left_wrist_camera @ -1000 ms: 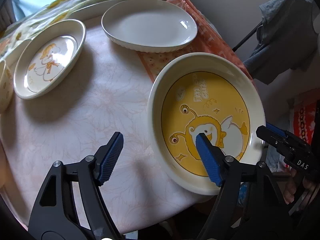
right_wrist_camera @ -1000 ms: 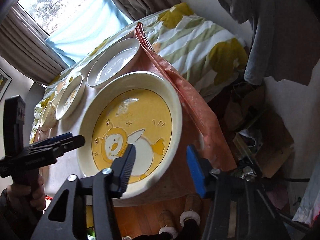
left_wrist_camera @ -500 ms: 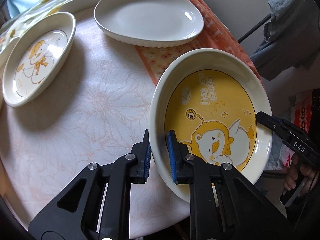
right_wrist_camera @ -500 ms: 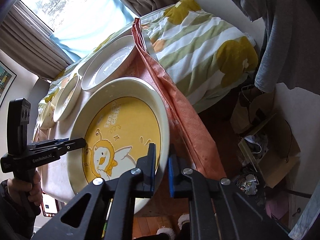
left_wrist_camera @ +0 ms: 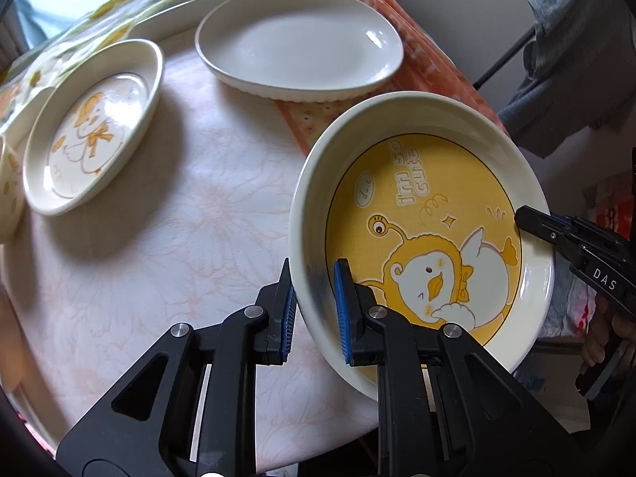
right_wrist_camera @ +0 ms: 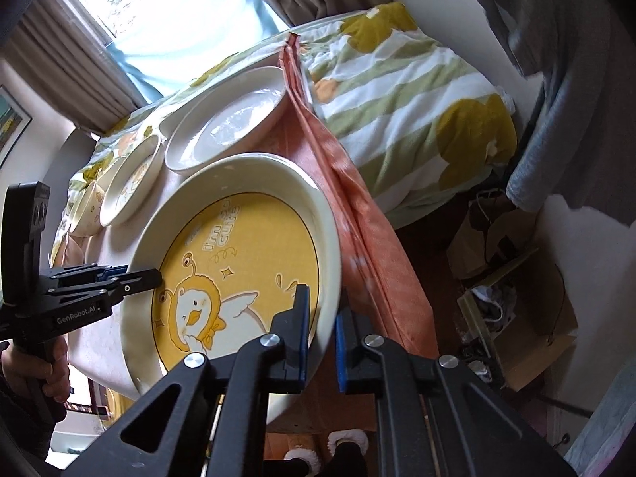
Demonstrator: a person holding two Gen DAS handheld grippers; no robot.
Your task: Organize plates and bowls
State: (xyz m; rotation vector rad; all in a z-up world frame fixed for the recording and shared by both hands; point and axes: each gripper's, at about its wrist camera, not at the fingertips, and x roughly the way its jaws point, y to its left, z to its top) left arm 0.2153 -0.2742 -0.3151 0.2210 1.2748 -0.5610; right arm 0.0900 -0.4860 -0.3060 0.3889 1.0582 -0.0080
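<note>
Gripping opposite rims, both tongs were clamped on the large round cream ceramic plate with a yellow cartoon-duck centre [left_wrist_camera: 421, 234]: the left tongs [left_wrist_camera: 314, 310] on its near-left wall, the right tongs [right_wrist_camera: 322, 318] on its right edge. The plate sat at the near right of the white floral-clothed counter [left_wrist_camera: 159, 238], overhanging the edge. It looked glazed, stiff, fairly heavy and breakable, and the slick rim would likely slip under a shallow pinch, so the upright wall seemed the best hold. Farther off lay a plain white oval dish [left_wrist_camera: 298, 43]; to the left was a smaller cream duck-print plate [left_wrist_camera: 91, 127].
</note>
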